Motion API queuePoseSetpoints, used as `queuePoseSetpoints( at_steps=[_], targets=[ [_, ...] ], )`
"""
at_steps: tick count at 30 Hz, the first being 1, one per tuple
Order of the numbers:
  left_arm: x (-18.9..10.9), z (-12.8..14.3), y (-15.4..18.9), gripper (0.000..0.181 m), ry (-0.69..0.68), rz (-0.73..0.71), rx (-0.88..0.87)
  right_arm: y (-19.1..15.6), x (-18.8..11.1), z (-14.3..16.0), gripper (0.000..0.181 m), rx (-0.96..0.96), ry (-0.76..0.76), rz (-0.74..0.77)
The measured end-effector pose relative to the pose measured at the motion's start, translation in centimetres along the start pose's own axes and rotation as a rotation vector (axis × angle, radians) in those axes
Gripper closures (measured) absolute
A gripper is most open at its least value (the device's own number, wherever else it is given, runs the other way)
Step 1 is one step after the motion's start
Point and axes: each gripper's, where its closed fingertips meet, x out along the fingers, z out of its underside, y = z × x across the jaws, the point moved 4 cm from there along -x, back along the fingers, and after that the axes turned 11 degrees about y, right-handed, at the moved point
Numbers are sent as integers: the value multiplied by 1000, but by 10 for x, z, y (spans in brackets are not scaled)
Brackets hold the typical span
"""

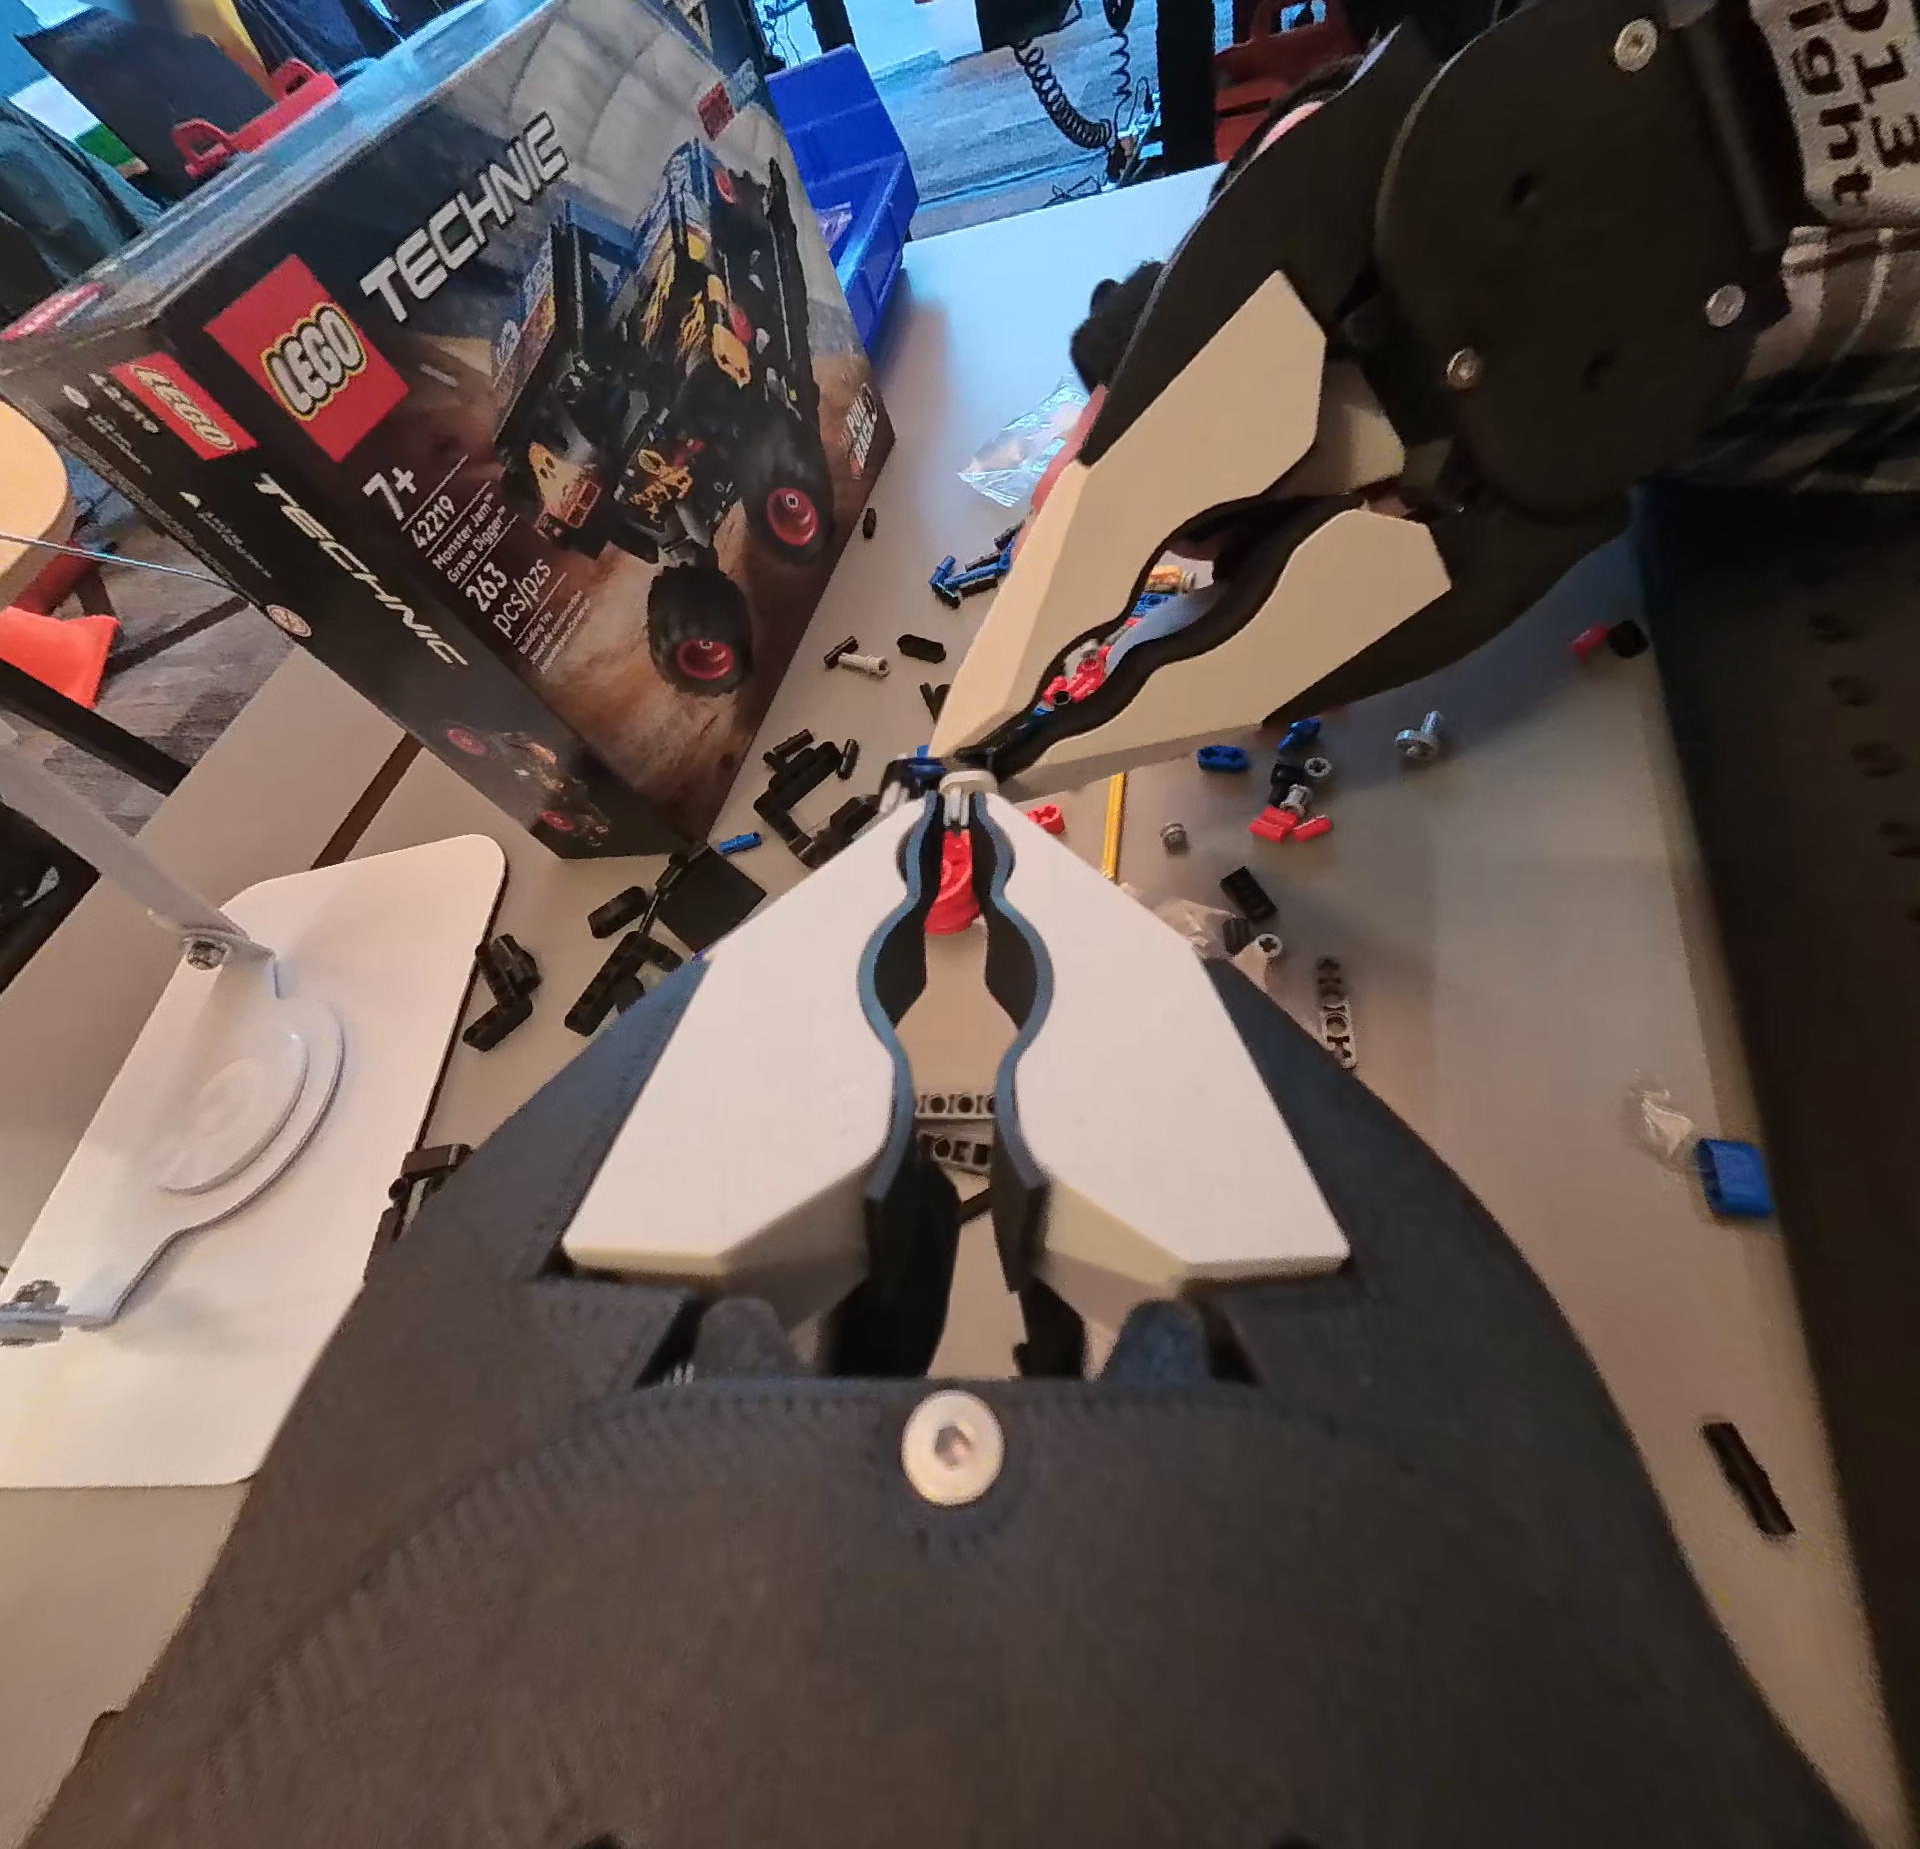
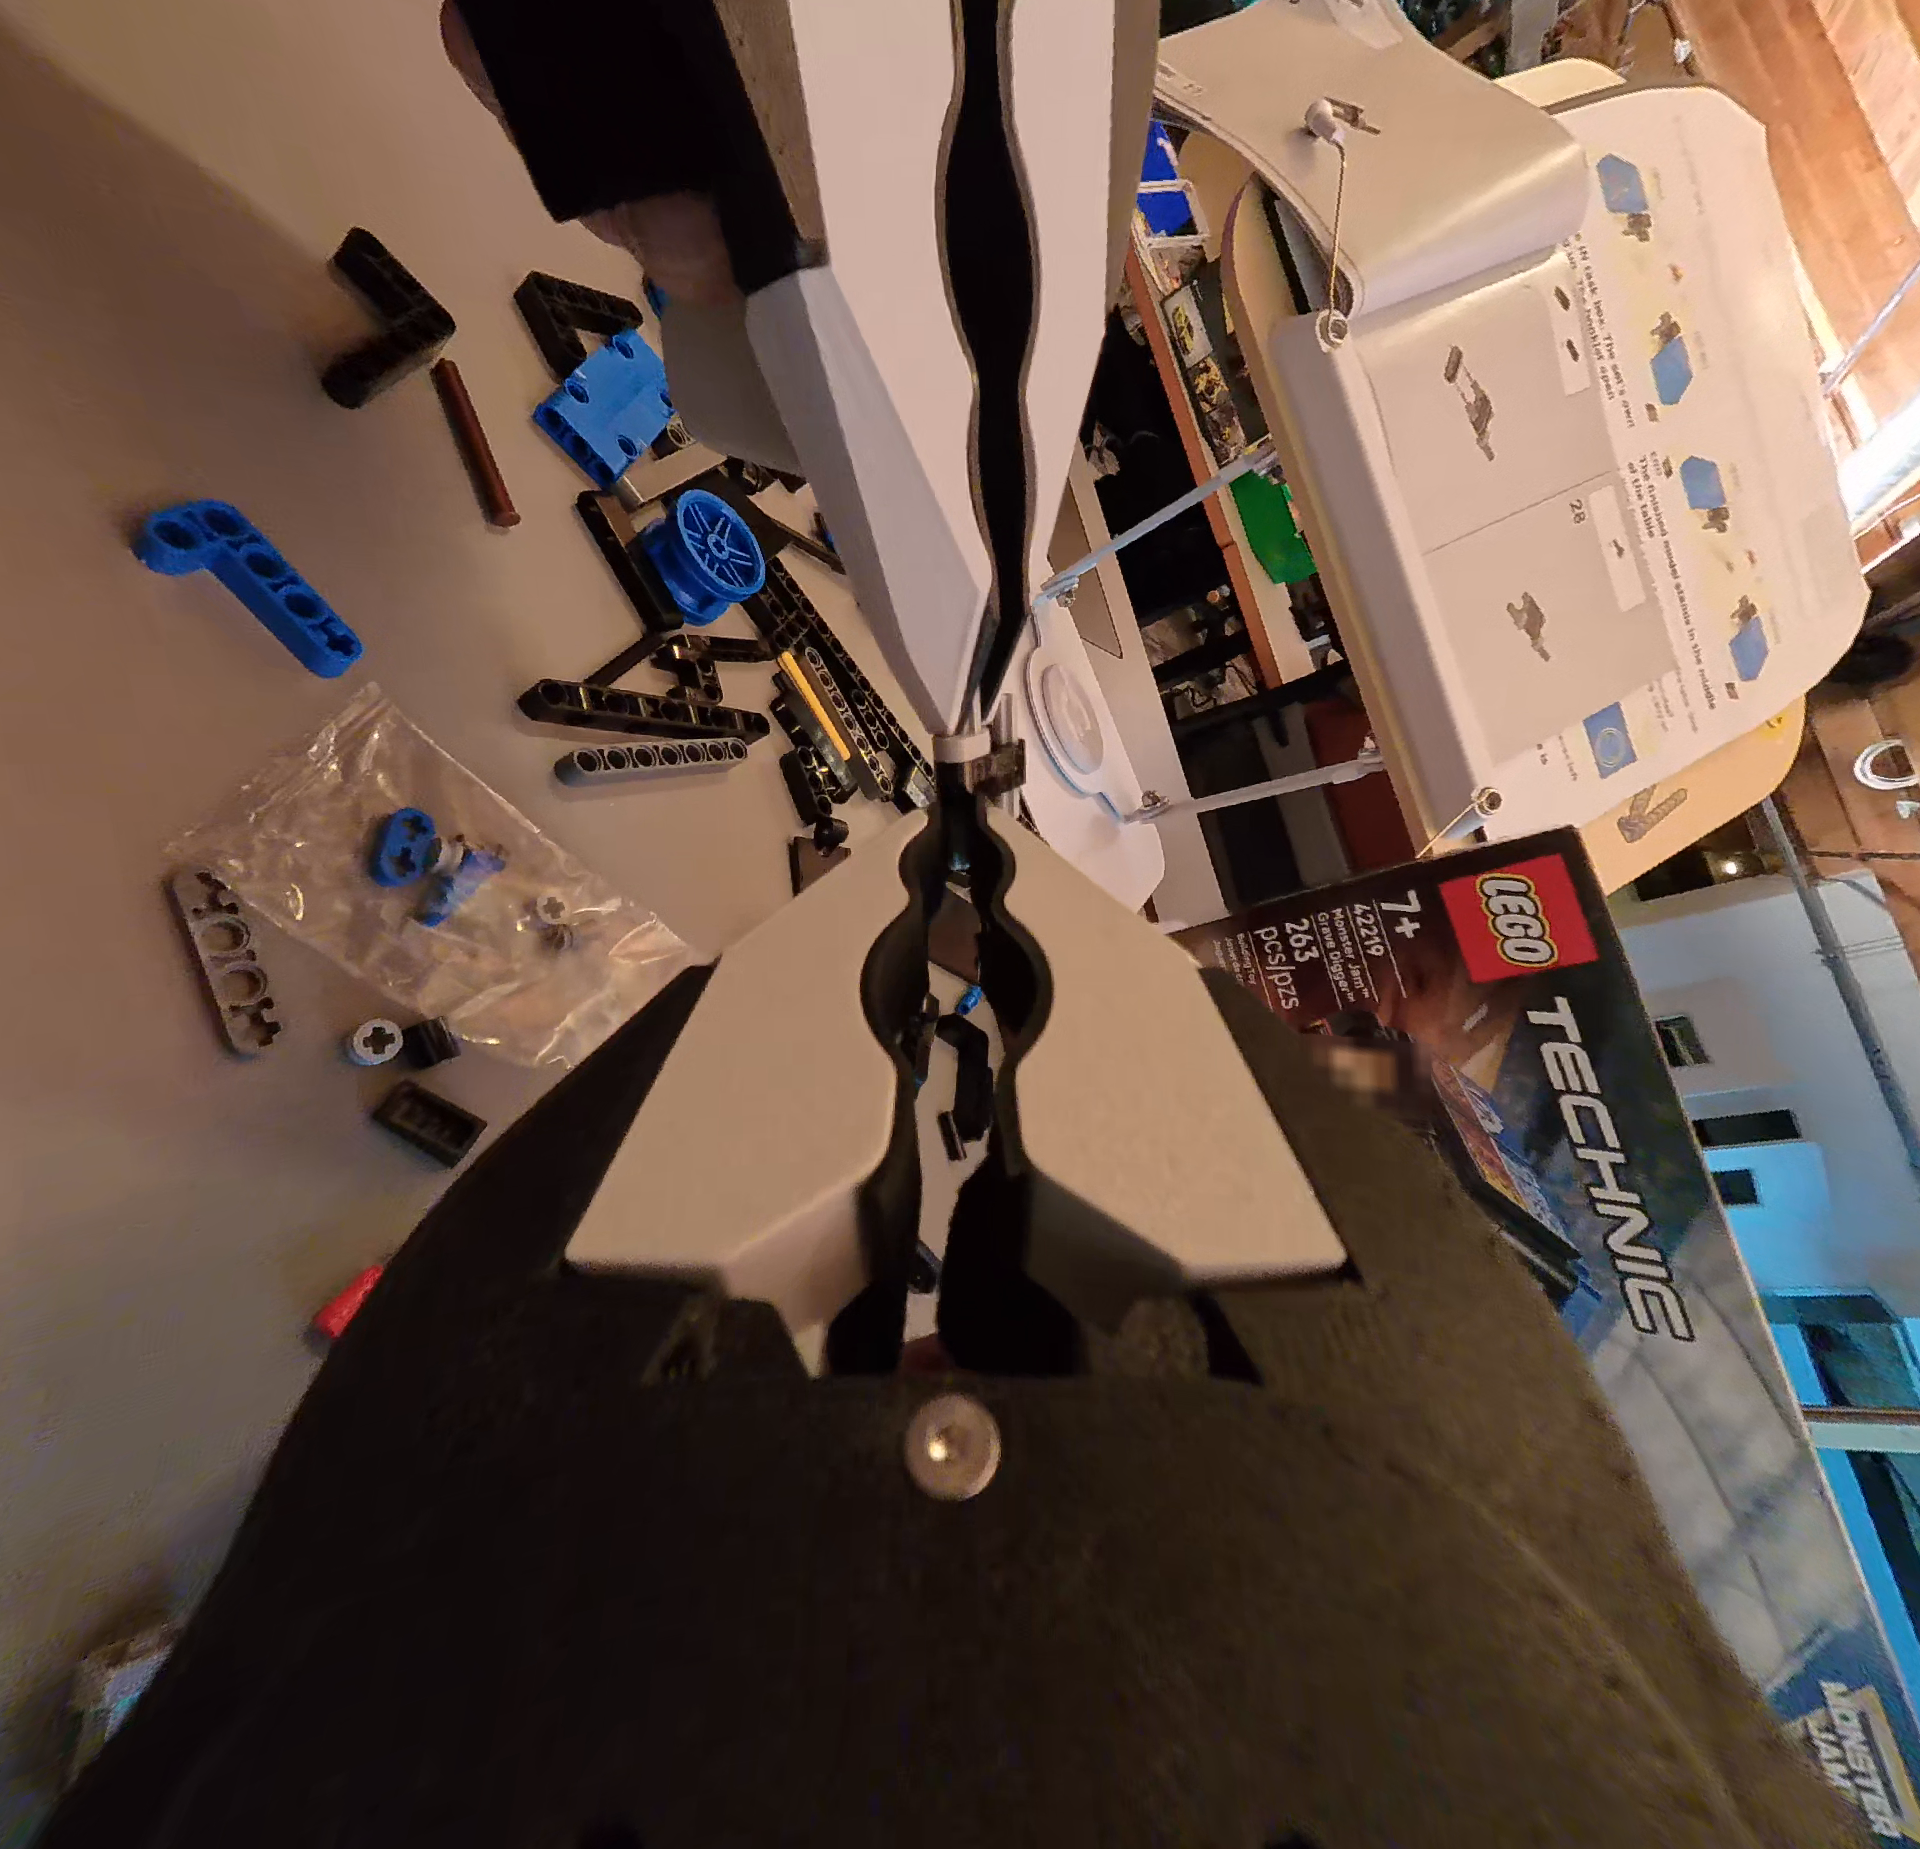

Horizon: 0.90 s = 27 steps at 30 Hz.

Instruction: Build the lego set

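My left gripper (image 1: 958, 800) is shut on a small light-grey pin (image 1: 964, 783) held above the table. My right gripper (image 1: 951, 757) comes in from the upper right, tip to tip with the left one. It is shut on a small dark piece (image 1: 916, 766) that touches the pin. In the right wrist view, my right gripper (image 2: 958, 812) points up at the left gripper (image 2: 961, 724), with the grey pin (image 2: 966, 747) and the dark piece (image 2: 1003, 760) between the tips. Loose black pins (image 1: 805, 771) lie on the table below.
The Lego set box (image 1: 499, 428) stands at the left; it also shows in the right wrist view (image 2: 1558, 1051). An instruction booklet on a white stand (image 2: 1507, 511) is nearby. A blue L-beam (image 2: 249, 584), a blue wheel hub (image 2: 712, 552), a plastic bag (image 2: 416, 864) and a red hub (image 1: 951, 895) lie on the table (image 1: 1455, 968). My two grippers' fingertips are within a few centimetres of each other. From either gripper's tips it is about 12 cm to the blue wheel hub (image 2: 712, 552).
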Motion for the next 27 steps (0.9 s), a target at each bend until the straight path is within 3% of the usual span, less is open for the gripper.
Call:
queuePoseSetpoints(
  at_steps=[12, 14, 15, 16, 17, 20, 27],
  targets=[
    [-3, -7, -1, 178, 125, 50, -165, 4, -8, -1, 180, 79, 16, -17],
    [-28, -31, -26, 180, 281, -14, -275, 4, -13, 26, 179, 79, -89, -22],
    [-37, -33, -36, 180, 265, -53, -229, 12, -16, 19, 180, 132, -32, 4],
    [-33, -21, -35, 179, 164, -53, -146, 18, -16, 6, 180, 150, 14, 23],
    [-26, -15, -28, 179, 155, -27, -159, 18, -12, 0, 180, 148, 28, 16],
    [-16, -16, -8, 178, 158, 90, -194, 11, -12, 8, 180, 180, 24, -15],
    [-12, -12, -6, 179, 151, 85, -189, 11, -14, 9, 179, 185, 38, -22]
  ],
)
